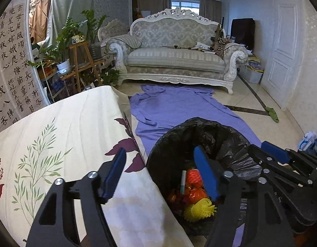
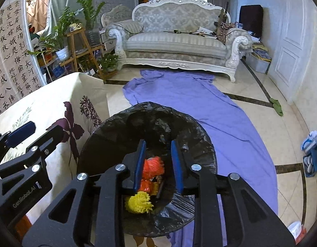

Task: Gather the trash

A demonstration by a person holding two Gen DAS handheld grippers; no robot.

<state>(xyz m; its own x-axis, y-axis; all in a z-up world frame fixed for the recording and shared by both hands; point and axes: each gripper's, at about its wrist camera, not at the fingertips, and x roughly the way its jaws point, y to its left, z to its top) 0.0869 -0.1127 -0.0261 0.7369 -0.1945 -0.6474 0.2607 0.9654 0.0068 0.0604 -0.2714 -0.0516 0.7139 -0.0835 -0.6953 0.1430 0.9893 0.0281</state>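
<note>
Trash bin [image 2: 109, 144]: orange, yellow scraps [image 2: 138, 204] already inside. Your left hand-held gripper [image 1: 160, 177], right hand-held gripper [image 2: 158, 164] above it, both agape, empty.

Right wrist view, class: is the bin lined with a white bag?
No, the bin is lined with a crinkled black bag, with orange and yellow trash inside.

Left wrist view: looking forward and down along its fingers, sitting close over the floral tablecloth [image 1: 55, 144] edge and the trash bin [image 1: 170, 135].
Right wrist view: hovering directly above the bin [image 2: 109, 131], tilting downward into it.
Shared: both are facing the purple cloth [image 1: 179, 107], the sofa [image 1: 174, 41] and each other's gripper.
</note>
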